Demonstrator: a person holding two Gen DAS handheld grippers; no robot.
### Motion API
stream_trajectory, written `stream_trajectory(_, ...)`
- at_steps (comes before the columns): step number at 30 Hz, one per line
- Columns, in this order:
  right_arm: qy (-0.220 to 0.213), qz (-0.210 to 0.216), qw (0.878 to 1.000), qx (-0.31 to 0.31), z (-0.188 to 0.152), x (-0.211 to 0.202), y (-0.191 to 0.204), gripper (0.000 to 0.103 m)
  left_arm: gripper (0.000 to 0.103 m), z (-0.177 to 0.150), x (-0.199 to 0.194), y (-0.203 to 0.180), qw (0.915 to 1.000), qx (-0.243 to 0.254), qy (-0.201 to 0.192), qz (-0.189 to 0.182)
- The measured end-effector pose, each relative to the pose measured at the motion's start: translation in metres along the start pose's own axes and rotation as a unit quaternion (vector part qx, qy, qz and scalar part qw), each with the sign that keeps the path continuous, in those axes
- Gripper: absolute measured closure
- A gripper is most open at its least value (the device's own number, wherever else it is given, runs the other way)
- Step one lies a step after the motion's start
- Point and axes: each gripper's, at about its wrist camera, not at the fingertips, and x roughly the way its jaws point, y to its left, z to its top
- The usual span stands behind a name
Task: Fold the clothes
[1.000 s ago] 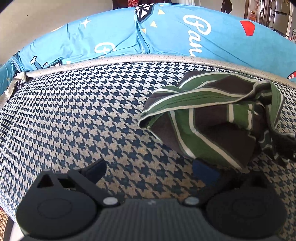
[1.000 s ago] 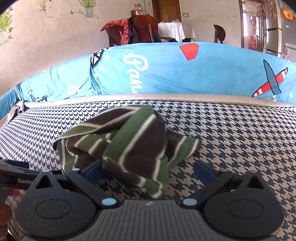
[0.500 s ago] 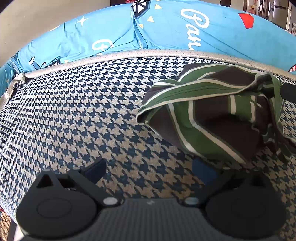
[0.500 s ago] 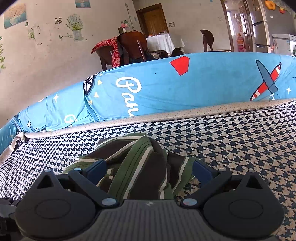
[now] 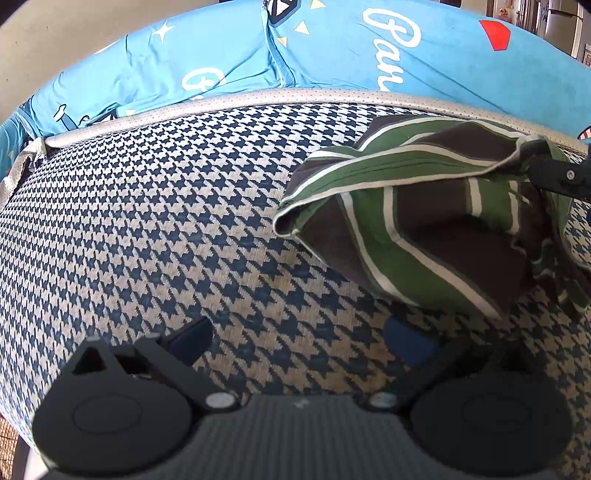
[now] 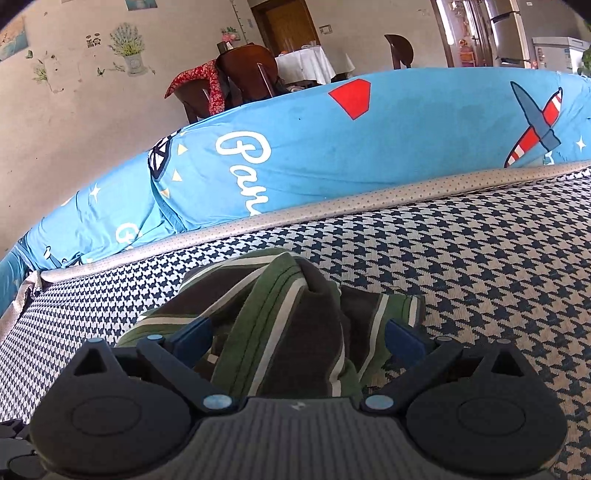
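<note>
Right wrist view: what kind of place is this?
Likely a home living and dining area: a houndstooth sofa seat with blue cartoon-print cushions, a dining table with chairs behind, and a fridge.

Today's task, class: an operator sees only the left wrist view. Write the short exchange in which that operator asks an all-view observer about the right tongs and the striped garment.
Operator: My left wrist view shows the green, brown and white striped garment but barely the right tongs. Where are they?
Observer: Straddling a raised fold of it, one blue finger on each side.
Operator: Closed on it?
Observer: No, open wide, with cloth filling the gap.
Operator: What is behind the blue printed cushion?
Observer: A dark wooden chair draped with a red cloth.
</note>
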Motion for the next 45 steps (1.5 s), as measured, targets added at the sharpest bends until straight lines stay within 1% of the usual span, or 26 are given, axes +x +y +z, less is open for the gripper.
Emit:
stream_trajectory(6,0.001,0.008,1.000,-0.016,-0.004,0.008,0.008,0.002,0.000,0.004,0.004,-0.004,1.0000,-0.003,0.001,0.004)
stream_trajectory(9,0.000,0.014,1.000,-0.023,-0.006,0.009,0.011,0.006,0.000,0.006,0.005,-0.004,1.0000,-0.005,0.002,0.008)
stream_trajectory(13,0.003,0.020,0.999,-0.031,-0.008,0.011,0.014,0.018,0.000,0.009,0.008,-0.006,0.9999,-0.009,0.003,0.010)
stream_trajectory(14,0.004,0.023,0.999,-0.031,-0.009,0.012,0.014,0.023,0.000,0.010,0.008,-0.007,0.9999,-0.010,0.004,0.010)
stream_trajectory(15,0.005,0.028,0.999,-0.029,-0.009,0.012,0.013,0.026,0.000,0.010,0.008,-0.007,0.9999,-0.011,0.004,0.010)
stream_trajectory(17,0.009,0.037,0.999,-0.027,-0.009,0.013,0.013,0.037,0.000,0.012,0.009,-0.009,0.9999,-0.012,0.003,0.009)
stream_trajectory(18,0.010,0.041,0.999,-0.027,-0.010,0.013,0.013,0.040,0.000,0.012,0.009,-0.010,0.9999,-0.012,0.002,0.009)
stream_trajectory(20,0.009,0.046,0.998,-0.032,-0.011,0.012,0.014,0.049,0.000,0.013,0.009,-0.011,0.9999,-0.012,0.002,0.009)
stream_trajectory(26,0.011,0.058,0.997,-0.053,-0.014,0.007,0.016,0.061,0.000,0.015,0.009,-0.013,0.9998,-0.014,-0.001,0.011)
stream_trajectory(35,0.020,0.077,0.993,-0.087,-0.019,-0.010,0.019,0.069,0.000,0.021,0.006,-0.016,0.9995,-0.024,-0.007,0.018)
stream_trajectory(41,0.034,0.084,0.991,-0.101,-0.026,-0.018,0.019,0.071,0.000,0.024,0.000,-0.009,0.9989,-0.039,-0.014,0.024)
stream_trajectory(45,0.048,0.081,0.989,-0.112,-0.033,-0.021,0.021,0.071,0.000,0.027,-0.006,-0.004,0.9981,-0.052,-0.023,0.024)
